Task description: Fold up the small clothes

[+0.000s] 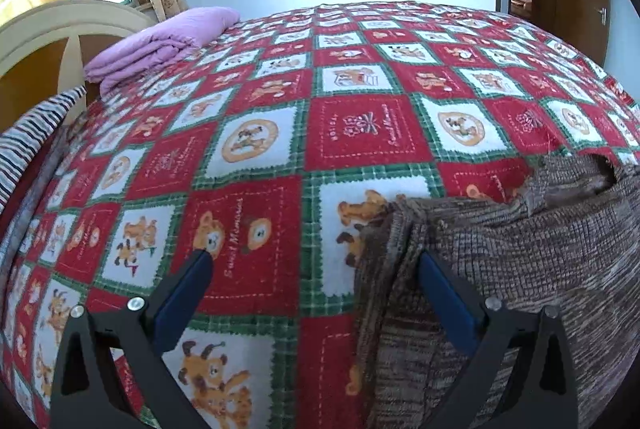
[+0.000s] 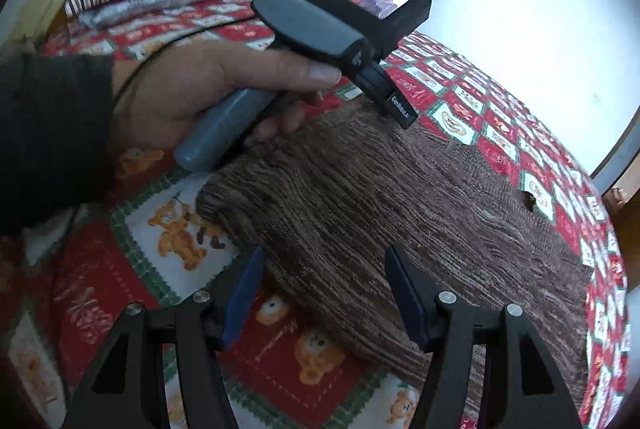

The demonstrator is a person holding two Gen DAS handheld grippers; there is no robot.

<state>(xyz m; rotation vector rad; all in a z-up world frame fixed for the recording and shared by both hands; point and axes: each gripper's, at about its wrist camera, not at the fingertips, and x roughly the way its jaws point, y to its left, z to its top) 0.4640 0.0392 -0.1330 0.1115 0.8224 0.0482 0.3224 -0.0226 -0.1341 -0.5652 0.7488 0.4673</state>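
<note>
The brown knit garment (image 2: 400, 205) lies flat on the bed's red, green and white patchwork quilt (image 1: 256, 149), near the edge closest to the person. In the right wrist view its long axis runs from the lower left corner near the claws up and away toward the far right edge of the bed, and the ribbed knit lines run the same way. A dark opening, perhaps a neck or sleeve hole, shows near its far end (image 2: 532, 199), though which end is the hem cannot be told. The left claw (image 1: 316, 261) stands with its jaws wide apart, one finger over bare quilt and the other over the garment's left edge, gripping nothing. The right claw (image 2: 324, 261) is likewise spread, straddling the near edge of the knit without closing on it. The risk from here is a grab that catches the quilt along with the knit, since both are soft and lie flush; that would drag the bedcover into the fold. A pinch taken on only one layer could also let the loose knit stretch and skew the fold line.
</note>
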